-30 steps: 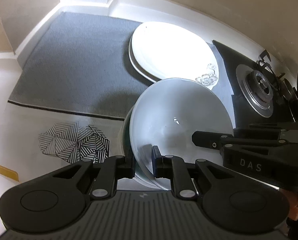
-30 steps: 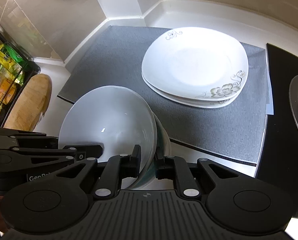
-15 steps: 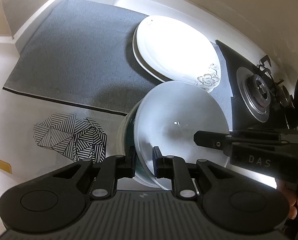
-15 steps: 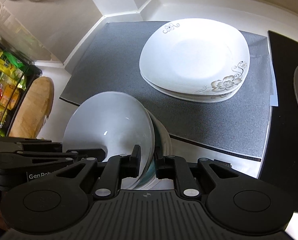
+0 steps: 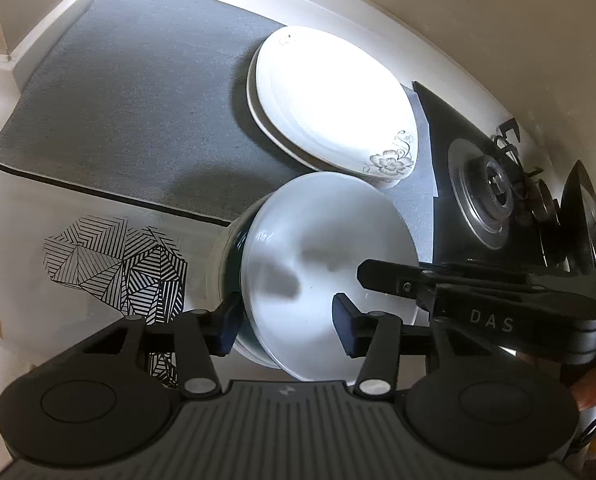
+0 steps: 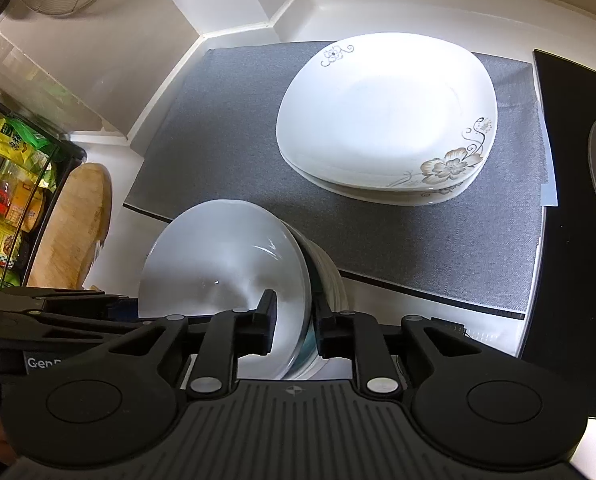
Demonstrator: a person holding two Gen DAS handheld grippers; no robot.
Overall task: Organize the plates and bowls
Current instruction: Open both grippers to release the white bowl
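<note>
Stacked white ceramic bowls (image 5: pixel 322 256) sit on the pale bench (image 5: pixel 25 240), at the near edge of the grey fabric mat (image 5: pixel 137 92). Left hand-held gripper (image 5: pixel 287 320) is opening, pads clear of the rim between them. Right hand-held gripper (image 6: pixel 293 322) is opening likewise, rim between its jaws. Two stacked white floral plates (image 6: pixel 386 116) rest on the mat.

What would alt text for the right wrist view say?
Right gripper, jaws opening, straddles the rim of stacked white bowls on a white counter. Behind, stacked flower-printed white plates sit on a grey mat. The left gripper reaches in at lower left.
</note>
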